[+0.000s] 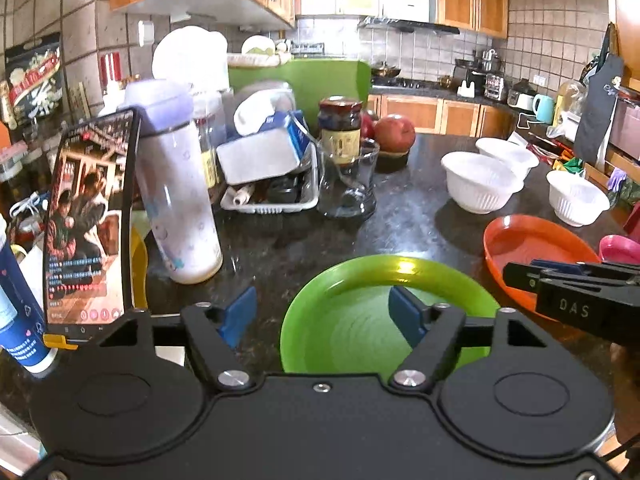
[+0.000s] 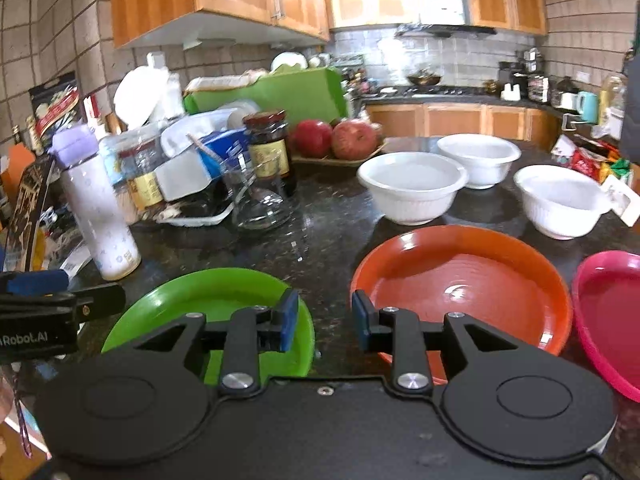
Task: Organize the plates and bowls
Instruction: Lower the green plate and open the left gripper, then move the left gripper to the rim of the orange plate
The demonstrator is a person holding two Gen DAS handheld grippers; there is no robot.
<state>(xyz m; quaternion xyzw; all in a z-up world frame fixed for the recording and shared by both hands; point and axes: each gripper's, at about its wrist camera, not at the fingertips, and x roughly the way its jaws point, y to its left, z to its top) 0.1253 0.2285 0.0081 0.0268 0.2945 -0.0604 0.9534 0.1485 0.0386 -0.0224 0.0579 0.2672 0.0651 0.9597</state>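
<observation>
A green plate (image 1: 360, 312) lies on the dark counter near the front; it also shows in the right wrist view (image 2: 192, 300). An orange plate (image 2: 472, 284) lies to its right, and a pink plate (image 2: 608, 312) lies further right. Three white bowls (image 2: 412, 184) (image 2: 480, 158) (image 2: 560, 200) stand behind the plates. My left gripper (image 1: 324, 312) is open and empty, straddling the green plate's left rim from above. My right gripper (image 2: 324, 320) is open and empty over the gap between the green and orange plates.
Clutter fills the counter's left side: a white bottle (image 1: 176, 200), a phone on a stand (image 1: 88, 220), a glass carafe (image 1: 348, 184), a jar (image 1: 340, 128), a tray of items (image 1: 268, 176) and apples (image 2: 336, 138). Snack packets (image 2: 592, 160) lie at the far right.
</observation>
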